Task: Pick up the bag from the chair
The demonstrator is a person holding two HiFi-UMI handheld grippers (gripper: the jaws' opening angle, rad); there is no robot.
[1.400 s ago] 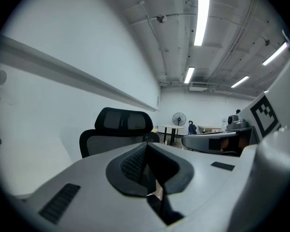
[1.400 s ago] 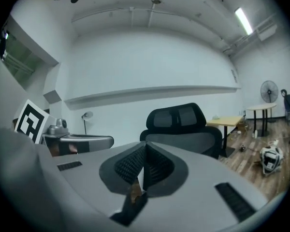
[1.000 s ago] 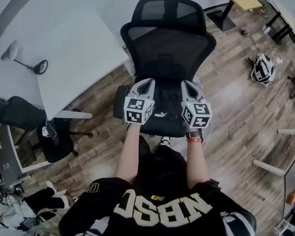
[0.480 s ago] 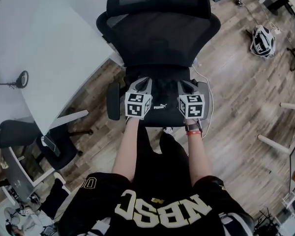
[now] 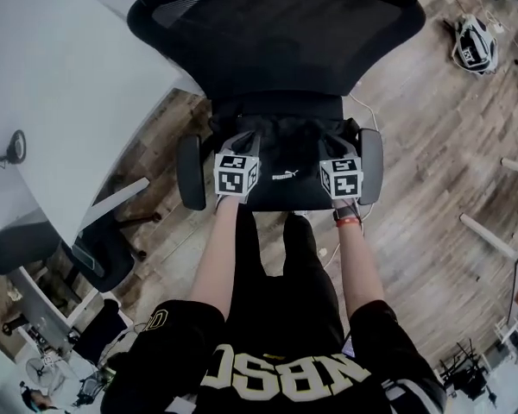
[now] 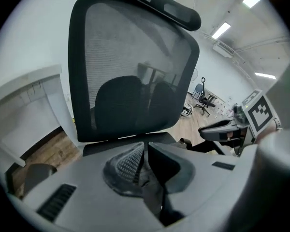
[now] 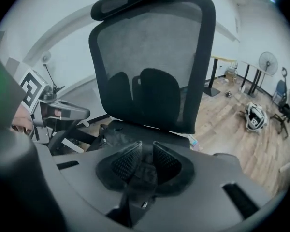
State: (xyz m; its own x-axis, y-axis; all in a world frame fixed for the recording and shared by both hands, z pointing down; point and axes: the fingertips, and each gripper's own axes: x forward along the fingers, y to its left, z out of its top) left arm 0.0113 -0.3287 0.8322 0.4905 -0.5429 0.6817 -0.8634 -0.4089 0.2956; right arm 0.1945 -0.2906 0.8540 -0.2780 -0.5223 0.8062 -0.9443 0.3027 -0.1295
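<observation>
A black bag (image 5: 281, 155) with a small white logo lies on the seat of a black mesh office chair (image 5: 276, 41). Both grippers point down at the bag's top from the seat's front. My left gripper (image 5: 244, 134) is over the bag's left part, and in the left gripper view its jaws (image 6: 144, 151) stand together with nothing between them. My right gripper (image 5: 332, 138) is over the right part. Its jaws (image 7: 146, 153) have just been opening and show a narrow gap. Dark bag fabric (image 7: 111, 137) lies just beyond the tips; I cannot tell whether they touch it.
The chair's armrests (image 5: 190, 172) (image 5: 371, 153) flank the two grippers. A white desk (image 5: 60, 84) stands to the left. Another dark chair (image 5: 95, 257) is at lower left. A white helmet-like object (image 5: 475, 46) lies on the wooden floor at upper right.
Both grippers have come down from above the seat to the bag's top. The head view has closed in on the chair.
</observation>
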